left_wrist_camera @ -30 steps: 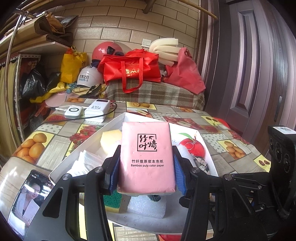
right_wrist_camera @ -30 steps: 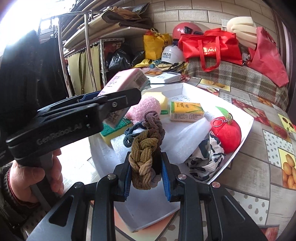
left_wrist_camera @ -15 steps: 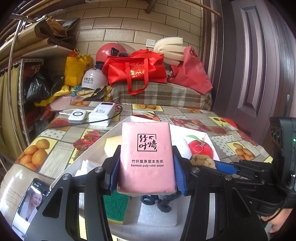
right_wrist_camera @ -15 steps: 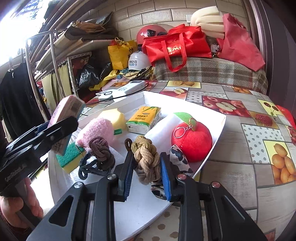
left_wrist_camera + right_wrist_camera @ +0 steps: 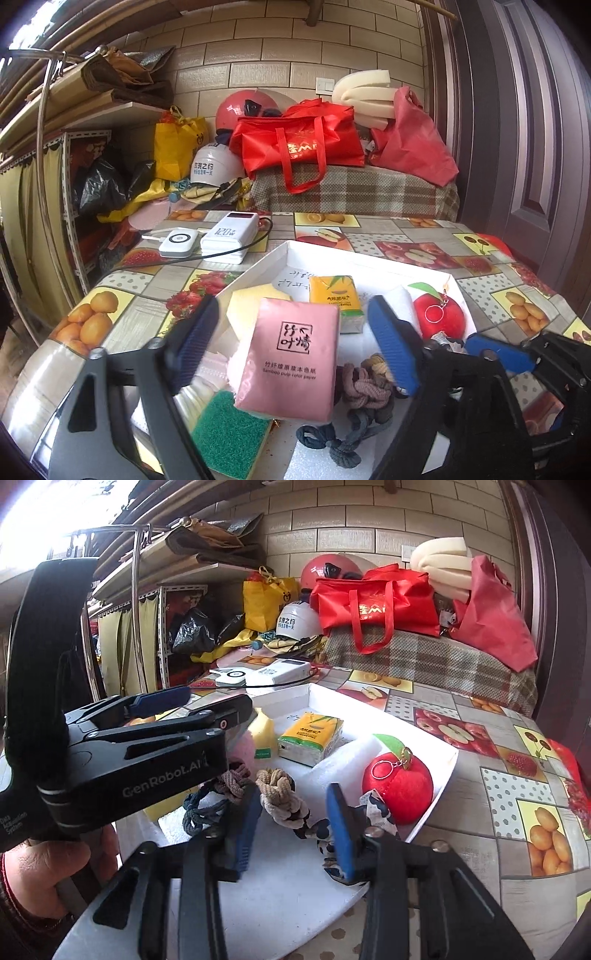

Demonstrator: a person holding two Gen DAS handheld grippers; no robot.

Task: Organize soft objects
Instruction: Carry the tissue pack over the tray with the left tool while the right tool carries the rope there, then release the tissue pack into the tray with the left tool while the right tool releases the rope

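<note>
Ahead of your tongs stands a tan brick wall (image 5: pixel 280 55) with a white switch plate (image 5: pixel 325 85). To their right you have a dark purple panelled door (image 5: pixel 532 122). To their left, a metal rack (image 5: pixel 162 627) with yellow curtains carries wooden shelves (image 5: pixel 92 110), and strong daylight (image 5: pixel 33 509) glares in from the upper left. Beyond the fruit-print tablecloth (image 5: pixel 424 236) under your tongs, a plaid-covered bench (image 5: pixel 354 192) runs along the wall.
</note>
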